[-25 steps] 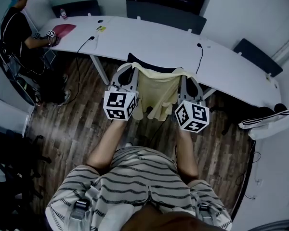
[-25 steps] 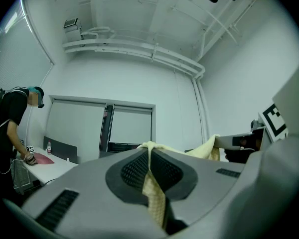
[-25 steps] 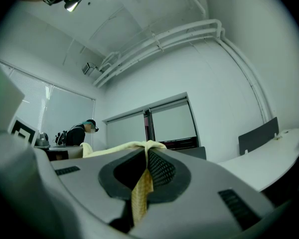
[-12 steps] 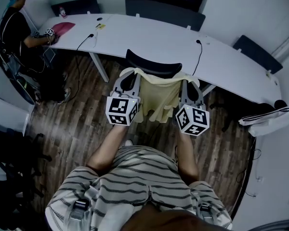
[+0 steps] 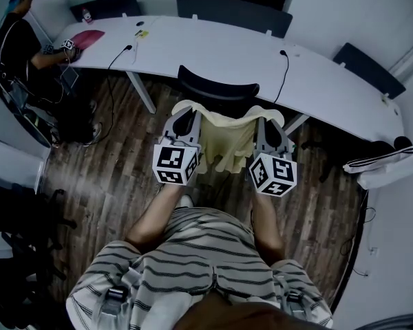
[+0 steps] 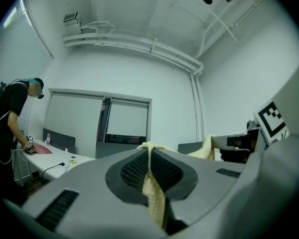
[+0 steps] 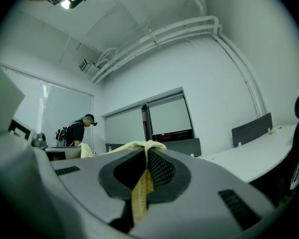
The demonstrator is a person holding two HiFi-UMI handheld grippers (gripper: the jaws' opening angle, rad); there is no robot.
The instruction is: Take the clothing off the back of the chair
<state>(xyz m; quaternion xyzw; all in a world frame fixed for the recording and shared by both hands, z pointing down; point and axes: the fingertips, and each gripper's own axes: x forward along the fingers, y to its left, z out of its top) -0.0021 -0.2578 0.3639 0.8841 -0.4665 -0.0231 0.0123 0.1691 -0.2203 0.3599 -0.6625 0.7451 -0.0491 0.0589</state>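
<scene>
The left gripper [image 5: 184, 117] is pinched shut on one upper corner of the pale yellow clothing [image 5: 227, 139]. The right gripper [image 5: 270, 121] is pinched shut on the other upper corner. The clothing hangs spread between them, just beside the black chair [image 5: 217, 89] back, on the person's side.

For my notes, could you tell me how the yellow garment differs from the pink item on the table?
The yellow garment hangs between the left gripper and right gripper, both shut on it; the pink item lies flat on the table. The garment is pale yellow, the item pink.
</scene>
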